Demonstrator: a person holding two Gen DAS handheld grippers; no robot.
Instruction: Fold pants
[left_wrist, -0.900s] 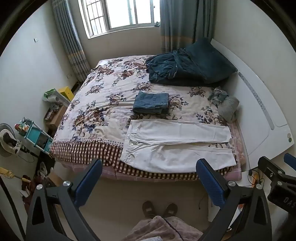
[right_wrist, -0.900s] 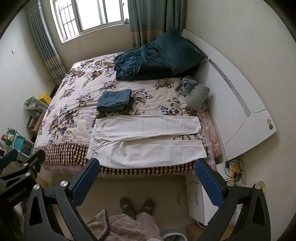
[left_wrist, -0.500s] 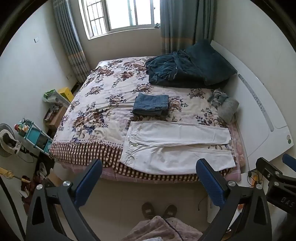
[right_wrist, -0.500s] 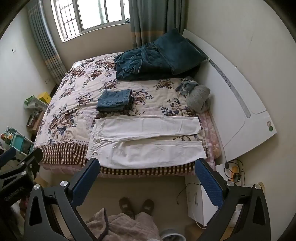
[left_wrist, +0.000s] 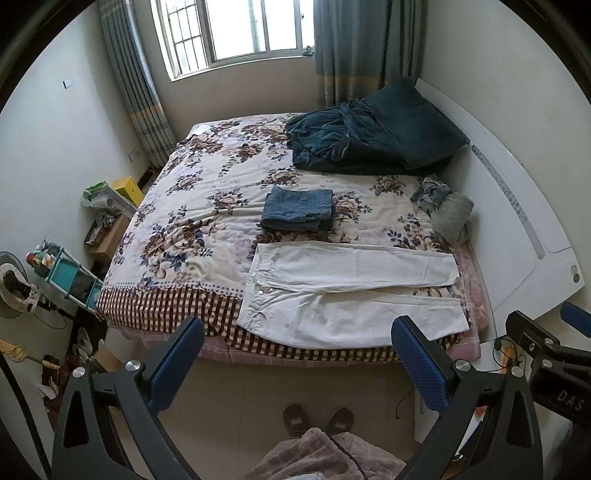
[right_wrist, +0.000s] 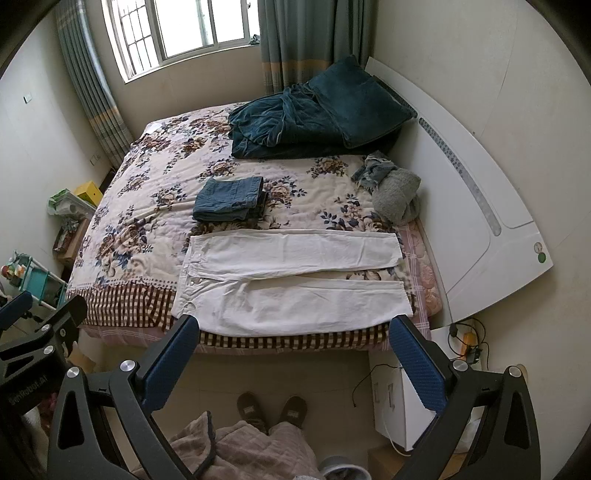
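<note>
White pants (left_wrist: 351, 291) (right_wrist: 291, 280) lie spread flat along the near edge of the bed (left_wrist: 207, 206) (right_wrist: 147, 206), waistband to the left and both legs running right, slightly apart. My left gripper (left_wrist: 297, 332) hangs above the floor in front of the bed, jaws wide open and empty, well short of the pants. My right gripper (right_wrist: 291, 330) is likewise open and empty at the same distance. Each gripper shows at the edge of the other's view: the right one (left_wrist: 554, 354), the left one (right_wrist: 40, 332).
Folded blue jeans (left_wrist: 297, 208) (right_wrist: 231, 199) sit behind the pants. A dark teal blanket and pillow (left_wrist: 373, 136) lie by the white headboard (left_wrist: 517, 221). A grey garment pile (right_wrist: 395, 194) sits at the right. A white nightstand (right_wrist: 402, 402) and the person's slippered feet (right_wrist: 271, 408) are below.
Both views have crept slightly back or upward from the bed; the pants sit a little higher in the frames. Both grippers stay wide open. Nothing on the bed has moved.
</note>
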